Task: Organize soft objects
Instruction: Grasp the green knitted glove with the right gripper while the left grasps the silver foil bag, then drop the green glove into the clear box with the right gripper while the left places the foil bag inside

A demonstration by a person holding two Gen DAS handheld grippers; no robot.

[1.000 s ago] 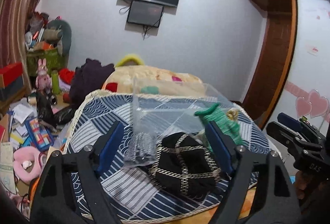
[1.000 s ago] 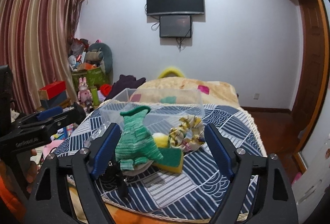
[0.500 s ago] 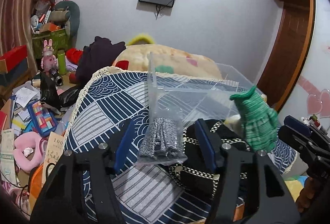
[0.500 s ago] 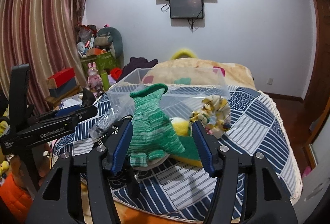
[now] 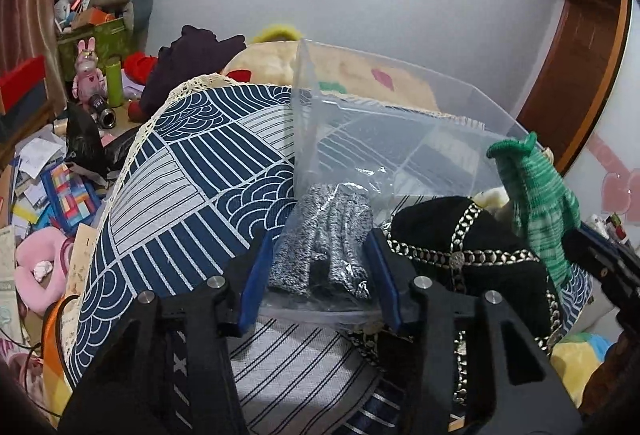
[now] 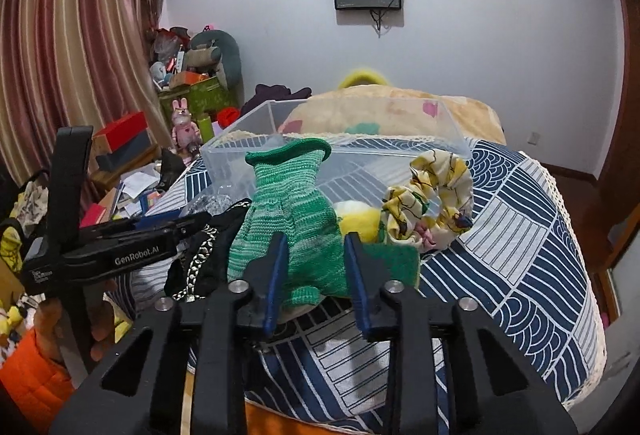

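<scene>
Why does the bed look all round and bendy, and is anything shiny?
Left wrist view: the fisheye lens bulges the bedspread like a dome, and light glints off the plastic bag. Right wrist view: dark corners, a curved curtain, sharp green glove.

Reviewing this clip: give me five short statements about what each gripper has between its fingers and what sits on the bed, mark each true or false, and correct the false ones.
1. The left gripper has the bagged grey knit item between its fingers. True.
2. The right gripper is closed on the yellow scrunchie. False: it is closed on the green knit glove; the scrunchie lies apart, to the right.
3. The clear plastic box holds the green glove. False: the glove is in front of the box, outside it.
4. A black chain-trimmed item lies on the bed. True.
5. The bed cover is plain red. False: it is navy and white patterned.
</scene>
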